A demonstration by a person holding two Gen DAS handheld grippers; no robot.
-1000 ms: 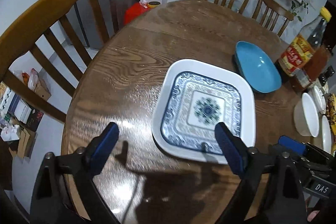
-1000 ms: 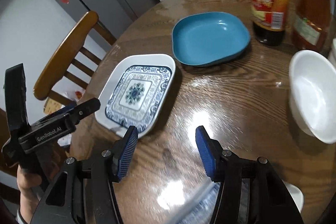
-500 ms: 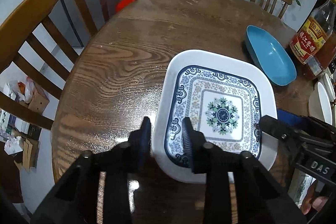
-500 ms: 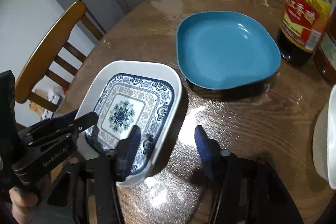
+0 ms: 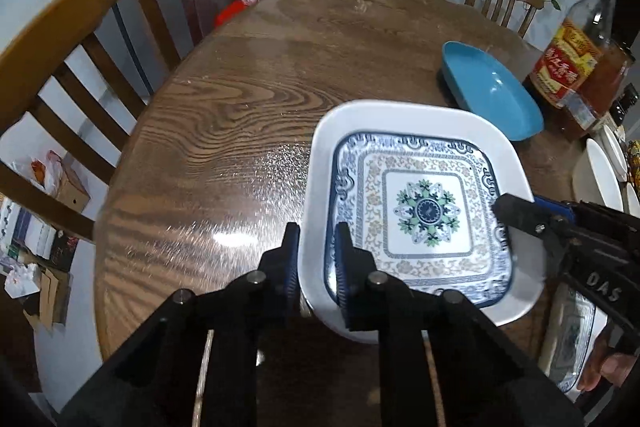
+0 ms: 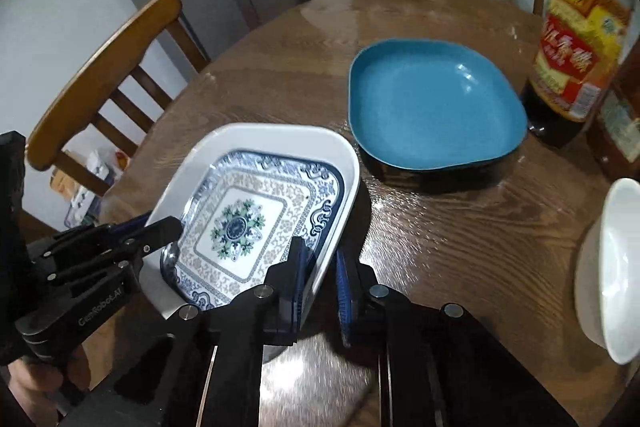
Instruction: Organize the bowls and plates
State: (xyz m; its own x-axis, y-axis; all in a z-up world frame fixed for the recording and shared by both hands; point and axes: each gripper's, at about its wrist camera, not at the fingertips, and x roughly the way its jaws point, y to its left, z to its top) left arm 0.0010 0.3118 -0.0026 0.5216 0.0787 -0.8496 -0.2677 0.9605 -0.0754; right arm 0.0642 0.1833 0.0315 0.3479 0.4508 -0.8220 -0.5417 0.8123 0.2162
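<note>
With both my left tongs (image 5: 316, 251) and right tongs (image 6: 320, 267) having just closed onto opposite rims of the square white blue-patterned plate (image 5: 424, 211), it sat tilted at the round wooden table (image 5: 240, 115) edge, while the teal square dish (image 6: 432, 107) and white bowl (image 6: 612, 267) were unstacked.

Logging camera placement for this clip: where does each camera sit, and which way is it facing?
Left wrist: rides the left gripper, looking down and forward across the round table; its jaws clamp the patterned plate at its left rim; the right gripper enters at right, fingers below.
Right wrist: rides the right gripper, looking down toward the blue dish; its jaws clamp the plate's right rim; the left gripper shows at left.
Shared: patterned plate, blue dish, sauce bottle, white bowl, both grippers.
</note>
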